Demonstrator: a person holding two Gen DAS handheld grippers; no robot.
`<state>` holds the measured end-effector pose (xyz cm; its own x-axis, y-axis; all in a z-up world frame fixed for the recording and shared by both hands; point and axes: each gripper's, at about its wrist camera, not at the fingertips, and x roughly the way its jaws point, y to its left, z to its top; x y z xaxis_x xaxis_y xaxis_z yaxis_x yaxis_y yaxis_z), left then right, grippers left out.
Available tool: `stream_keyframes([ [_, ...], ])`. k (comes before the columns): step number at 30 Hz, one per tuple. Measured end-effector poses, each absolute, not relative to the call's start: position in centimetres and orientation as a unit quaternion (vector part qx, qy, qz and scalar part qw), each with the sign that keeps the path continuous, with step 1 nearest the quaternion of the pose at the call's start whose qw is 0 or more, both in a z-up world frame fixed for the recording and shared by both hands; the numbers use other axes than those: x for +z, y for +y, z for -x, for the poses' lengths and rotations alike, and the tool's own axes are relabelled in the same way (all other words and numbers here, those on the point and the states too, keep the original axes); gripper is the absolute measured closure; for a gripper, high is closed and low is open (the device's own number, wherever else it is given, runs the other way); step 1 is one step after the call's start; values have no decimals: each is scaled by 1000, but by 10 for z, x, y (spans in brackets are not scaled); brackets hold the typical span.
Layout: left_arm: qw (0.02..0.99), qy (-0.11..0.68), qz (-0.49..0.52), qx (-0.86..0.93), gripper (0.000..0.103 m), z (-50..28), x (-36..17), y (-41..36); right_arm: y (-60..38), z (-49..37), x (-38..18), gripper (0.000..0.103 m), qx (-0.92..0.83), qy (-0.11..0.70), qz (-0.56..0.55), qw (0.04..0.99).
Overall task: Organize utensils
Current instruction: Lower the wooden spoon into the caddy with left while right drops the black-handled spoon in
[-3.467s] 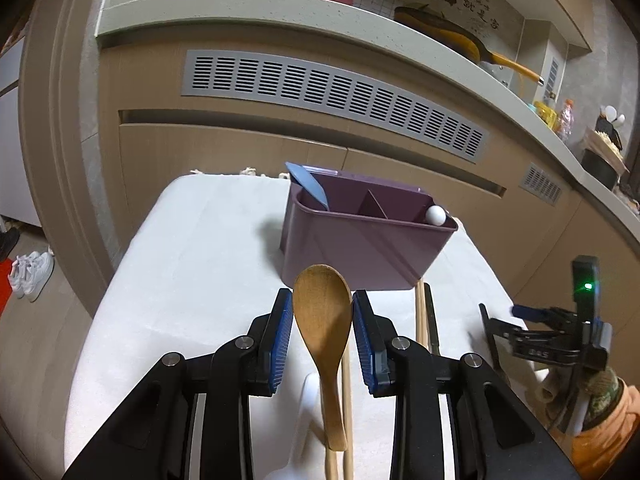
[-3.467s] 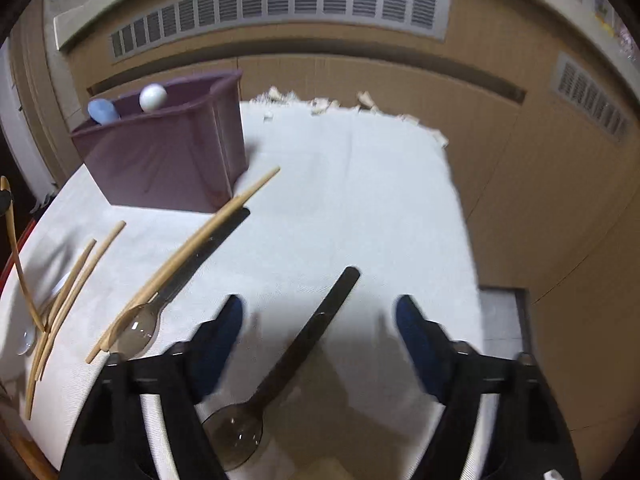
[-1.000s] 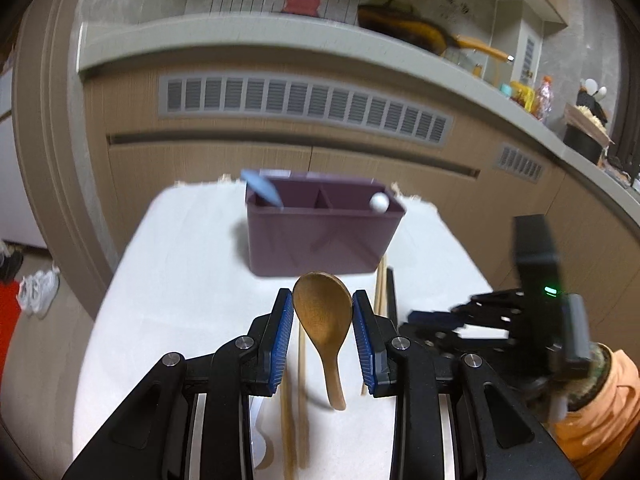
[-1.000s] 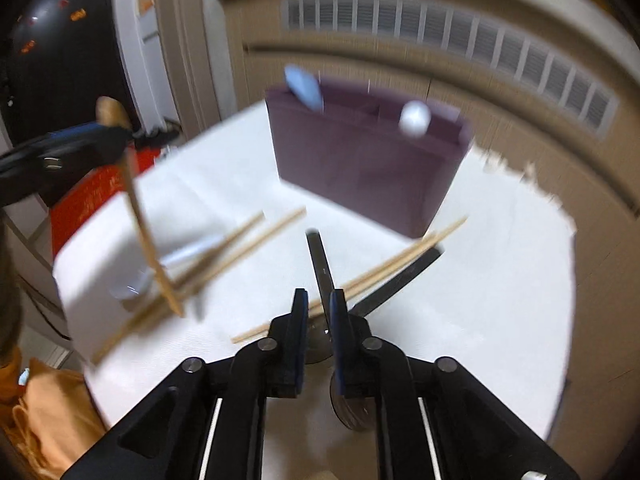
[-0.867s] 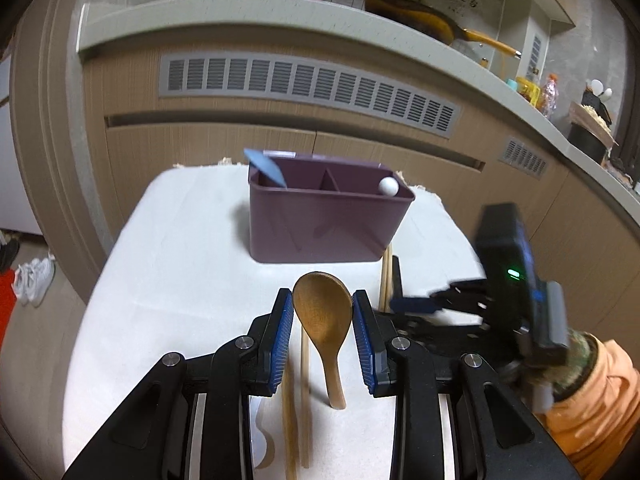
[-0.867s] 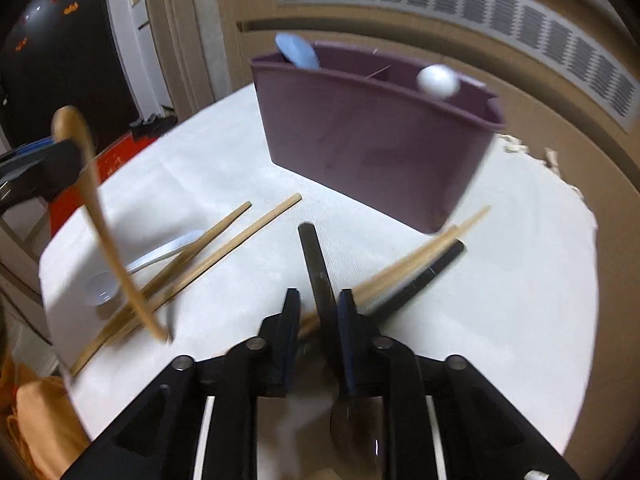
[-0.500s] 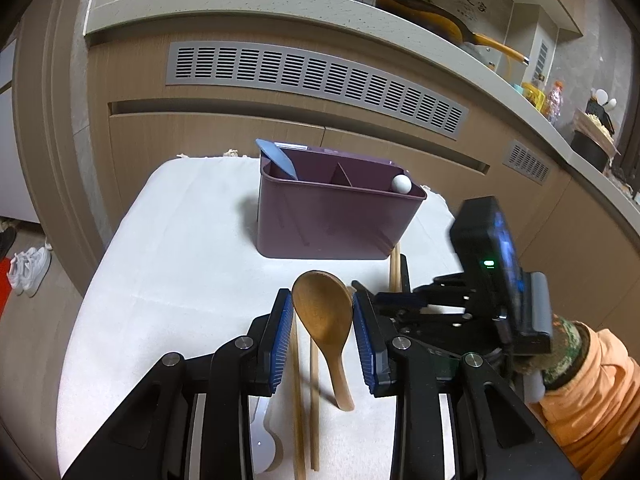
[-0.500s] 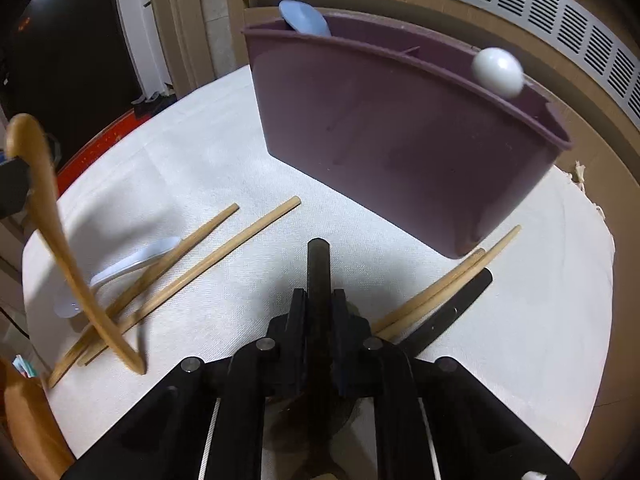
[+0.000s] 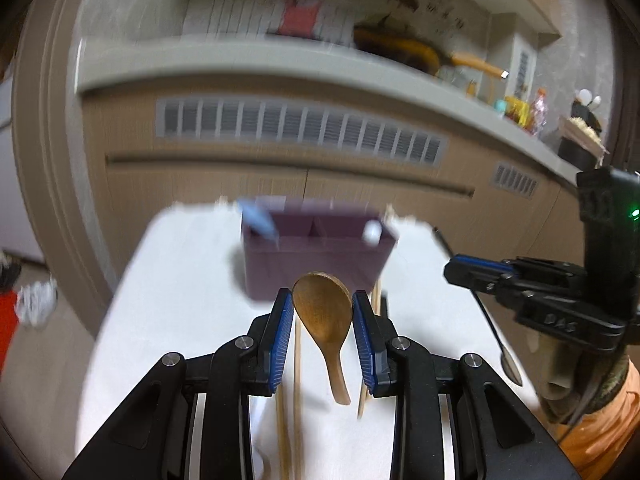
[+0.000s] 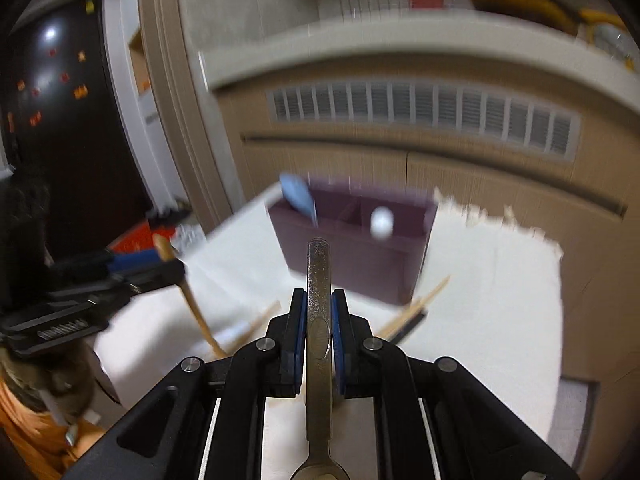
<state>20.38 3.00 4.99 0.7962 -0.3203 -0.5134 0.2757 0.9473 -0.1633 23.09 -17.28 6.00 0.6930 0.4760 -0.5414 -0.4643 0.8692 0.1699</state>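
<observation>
Left hand-held gripper [image 9: 322, 316] clamped on wooden spoon [image 9: 325, 320], right hand-held gripper [image 10: 319, 320] pinching dark spoon [image 10: 319, 320], both raised before purple caddy [image 9: 316, 258].

Bin [image 9: 316, 256] on cloth-covered table [image 9: 180, 280], toward far edge, cabinets [image 9: 280, 184] behind. Scoop [image 9: 256, 220] in bin's left compartment, ball [image 9: 372, 232] at right end. Wooden spoon [image 9: 324, 316] between left gripper [image 9: 322, 332] pads, above table, bowl toward bin. Chopsticks [image 9: 294, 380] on table below it. Metal spoon [image 10: 319, 320] in right gripper [image 10: 319, 332], handle toward bin. More chopsticks [image 10: 420, 300] beside bin's right corner. Left gripper left of right gripper.
</observation>
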Motion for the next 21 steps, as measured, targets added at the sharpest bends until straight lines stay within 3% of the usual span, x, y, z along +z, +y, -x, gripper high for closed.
stream_keyframes([
  [6, 969, 188, 3, -158, 72, -240, 146, 15, -171, -255, 179, 92, 239, 180, 0, 954],
  [9, 979, 147, -7, -144, 72, -263, 179, 10, -173, -276, 207, 92, 223, 146, -7, 964],
  [13, 980, 135, -16, -143, 72, -287, 184, 7, -169, -309, 203, 92, 207, 140, -6, 968],
  [21, 973, 172, -17, -151, 72, -333, 142, 7, -150, -380, 146, 92, 207, 187, 25, 960],
])
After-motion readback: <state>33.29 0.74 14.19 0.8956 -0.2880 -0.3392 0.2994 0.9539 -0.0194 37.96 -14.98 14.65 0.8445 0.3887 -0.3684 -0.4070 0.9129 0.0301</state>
